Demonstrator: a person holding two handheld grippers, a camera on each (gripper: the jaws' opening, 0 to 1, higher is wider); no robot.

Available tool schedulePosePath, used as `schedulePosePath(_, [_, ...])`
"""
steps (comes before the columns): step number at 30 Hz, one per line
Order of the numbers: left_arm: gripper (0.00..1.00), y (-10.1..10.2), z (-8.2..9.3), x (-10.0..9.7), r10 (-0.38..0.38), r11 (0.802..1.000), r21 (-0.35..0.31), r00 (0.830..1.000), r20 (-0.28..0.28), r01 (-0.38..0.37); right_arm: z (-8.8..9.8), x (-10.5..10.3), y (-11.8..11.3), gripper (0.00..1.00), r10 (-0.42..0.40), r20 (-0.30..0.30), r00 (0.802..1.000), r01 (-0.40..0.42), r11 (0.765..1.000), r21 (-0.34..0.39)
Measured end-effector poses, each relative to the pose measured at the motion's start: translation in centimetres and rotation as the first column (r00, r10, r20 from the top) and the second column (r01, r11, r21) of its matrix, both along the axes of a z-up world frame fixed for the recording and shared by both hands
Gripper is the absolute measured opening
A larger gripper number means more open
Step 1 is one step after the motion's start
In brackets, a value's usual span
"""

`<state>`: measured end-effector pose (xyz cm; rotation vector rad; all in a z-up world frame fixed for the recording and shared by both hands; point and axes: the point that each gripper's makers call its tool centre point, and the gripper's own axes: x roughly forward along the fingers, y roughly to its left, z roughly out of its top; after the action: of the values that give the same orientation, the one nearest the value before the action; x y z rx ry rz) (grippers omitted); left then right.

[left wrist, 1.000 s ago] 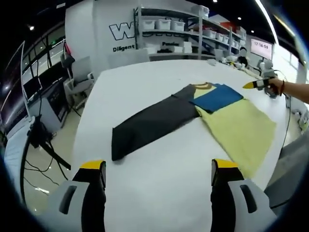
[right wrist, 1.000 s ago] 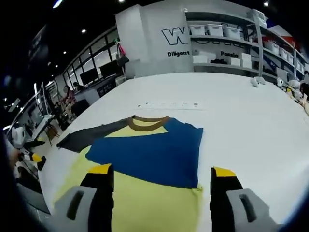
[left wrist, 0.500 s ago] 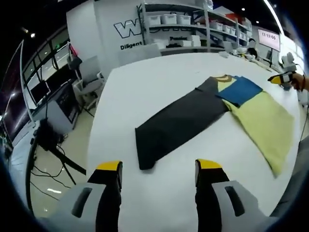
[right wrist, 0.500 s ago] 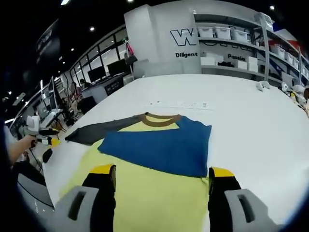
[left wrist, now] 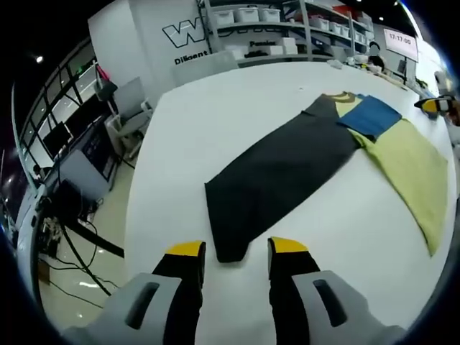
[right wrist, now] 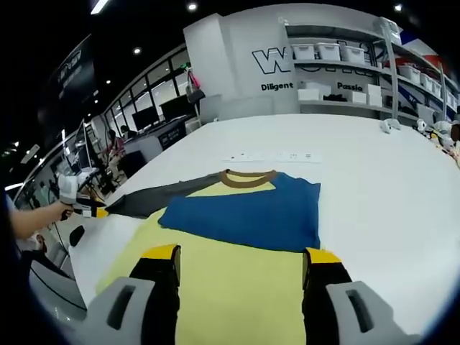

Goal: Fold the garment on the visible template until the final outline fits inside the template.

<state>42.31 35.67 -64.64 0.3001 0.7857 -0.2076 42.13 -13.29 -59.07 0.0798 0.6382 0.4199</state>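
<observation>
Sleeve-folding step. The shirt (right wrist: pixel 237 244) lies flat on the white table (left wrist: pixel 215 108); its blue sleeve (right wrist: pixel 248 215) is folded in. Our left gripper (left wrist: pixel 231 251), jaws narrowly parted, nears the dark sleeve (left wrist: pixel 277 176); right gripper (right wrist: pixel 241 259) hovers open. We judge pinching that cuff comes next.

White wall (right wrist: pixel 237 65) — large "W", "Diligent" beneath, screen (left wrist: pixel 402 43) — "17:17"

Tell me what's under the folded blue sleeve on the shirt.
The blue sleeve lies across the yellow shirt body, below the brown collar. Yellow shows above and below it; the chest area directly underneath is covered and can't be seen.
</observation>
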Motion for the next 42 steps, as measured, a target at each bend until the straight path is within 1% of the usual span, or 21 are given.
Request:
schedulePosePath(2, [0.28, 0.0, -0.3, -0.1, -0.009, 1.000, 0.006, 1.000, -0.014, 0.009, -0.3, -0.3, -0.1, 0.64, 0.004, -0.006, 1.000, -0.004, 1.000, -0.014])
schedulePosePath(3, [0.26, 0.1, -0.6, -0.2, -0.008, 1.000, 0.009, 1.000, -0.029, 0.009, -0.5, -0.5, -0.1, 0.63, 0.007, -0.013, 1.000, -0.007, 1.000, -0.019])
schedulePosePath(6, [0.18, 0.1, -0.8, -0.2, -0.004, 1.000, -0.002, 0.999, -0.040, 0.004, -0.5, -0.8, -0.4, 0.62, 0.003, -0.013, 1.000, -0.003, 1.000, -0.024])
schedulePosePath(9, [0.14, 0.3, -1.0, 0.1, 0.004, 1.000, 0.001, 0.999, -0.049, -0.004, -0.3, -0.9, -0.5, 0.61, -0.002, -0.010, 1.000, 0.002, 1.000, -0.022])
schedulePosePath(11, [0.13, 0.3, -1.0, 0.3, 0.007, 1.000, -0.010, 0.998, -0.055, -0.008, -0.4, -0.9, -0.6, 0.61, -0.004, -0.011, 1.000, 0.003, 1.000, -0.025])
schedulePosePath(15, [0.11, 0.1, -1.1, 0.3, -0.014, 1.000, -0.003, 0.998, -0.068, 0.013, -0.4, -1.0, -0.4, 0.59, 0.000, -0.009, 1.000, 0.000, 1.000, -0.030])
schedulePosePath(18, [0.08, 0.1, -1.1, 0.3, -0.009, 1.000, -0.013, 0.997, -0.074, 0.008, -0.4, -1.1, -0.2, 0.59, 0.007, -0.011, 1.000, -0.007, 0.999, -0.037])
schedulePosePath(20, [0.05, 0.1, -0.8, 0.3, -0.003, 1.000, -0.023, 0.997, -0.072, 0.002, -0.3, -1.2, -0.1, 0.58, 0.012, -0.006, 1.000, -0.012, 0.999, -0.043])
schedulePosePath(21, [0.02, 0.1, -0.5, 0.3, 0.002, 1.000, -0.028, 0.998, -0.066, -0.004, -0.2, -1.2, 0.0, 0.58, 0.013, -0.005, 1.000, -0.013, 0.999, -0.041])
schedulePosePath(22, [0.01, 0.1, -0.4, 0.3, 0.004, 1.000, -0.029, 0.998, -0.062, -0.006, -0.1, -1.1, 0.0, 0.58, 0.013, -0.002, 1.000, -0.013, 0.999, -0.038])
schedulePosePath(27, [0.00, 0.0, -0.1, 0.2, 0.009, 0.999, -0.036, 0.998, -0.062, -0.011, 0.1, -1.2, 0.3, 0.57, 0.017, 0.001, 1.000, -0.017, 0.999, -0.035])
schedulePosePath(29, [0.00, 0.0, 0.1, 0.1, 0.025, 0.999, -0.046, 0.998, -0.061, -0.028, 0.2, -1.3, 0.4, 0.56, 0.021, 0.003, 1.000, -0.021, 0.999, -0.035])
schedulePosePath(30, [0.00, 0.0, 0.3, 0.1, 0.034, 0.998, -0.057, 0.998, -0.058, -0.037, 0.2, -1.4, 0.4, 0.56, 0.023, 0.003, 1.000, -0.023, 0.999, -0.035])
schedulePosePath(34, [0.00, -0.2, 0.9, 0.2, 0.036, 0.997, -0.060, 0.998, -0.048, -0.039, 0.2, -1.6, 0.5, 0.56, 0.025, 0.002, 1.000, -0.025, 0.999, -0.036])
schedulePosePath(39, [0.00, -0.4, 2.4, 0.5, 0.056, 0.997, -0.060, 0.998, -0.027, -0.057, 0.5, -1.7, 0.6, 0.55, 0.029, 0.007, 1.000, -0.029, 0.999, -0.033])
schedulePosePath(42, [0.00, -1.3, 3.5, 0.8, 0.048, 0.995, -0.085, 0.999, -0.017, -0.049, 0.5, -1.9, 0.7, 0.56, 0.041, 0.009, 0.999, -0.041, 0.998, -0.040])
